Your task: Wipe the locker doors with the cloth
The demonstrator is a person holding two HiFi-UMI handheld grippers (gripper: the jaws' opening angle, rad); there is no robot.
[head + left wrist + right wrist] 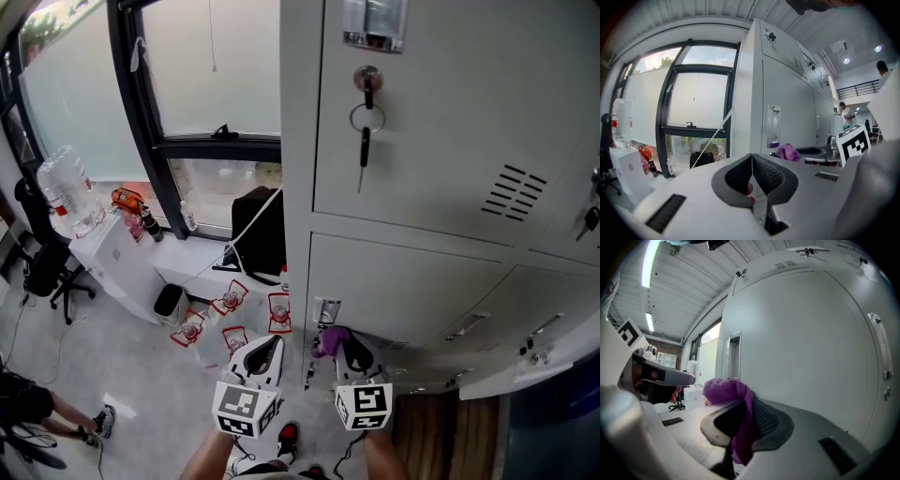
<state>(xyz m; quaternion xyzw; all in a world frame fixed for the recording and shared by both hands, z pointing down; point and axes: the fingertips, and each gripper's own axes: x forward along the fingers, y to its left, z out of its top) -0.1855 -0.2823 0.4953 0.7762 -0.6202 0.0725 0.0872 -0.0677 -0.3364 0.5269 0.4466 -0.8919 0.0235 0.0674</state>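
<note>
Right gripper point(746, 408) is clamped on a small purple terry cloth point(723, 389), which is bunched above the jaws just beside the pale grey metal locker door point(811, 348). Left gripper point(752, 161) is closed on nothing. The cloth is judged light, soft and compliant, so the present bunched hold suits wiping. Snag points are the recessed door pull point(734, 355) and the dangling keys point(364, 141) higher up. There is open room on the left, toward the window point(211, 66).
</note>
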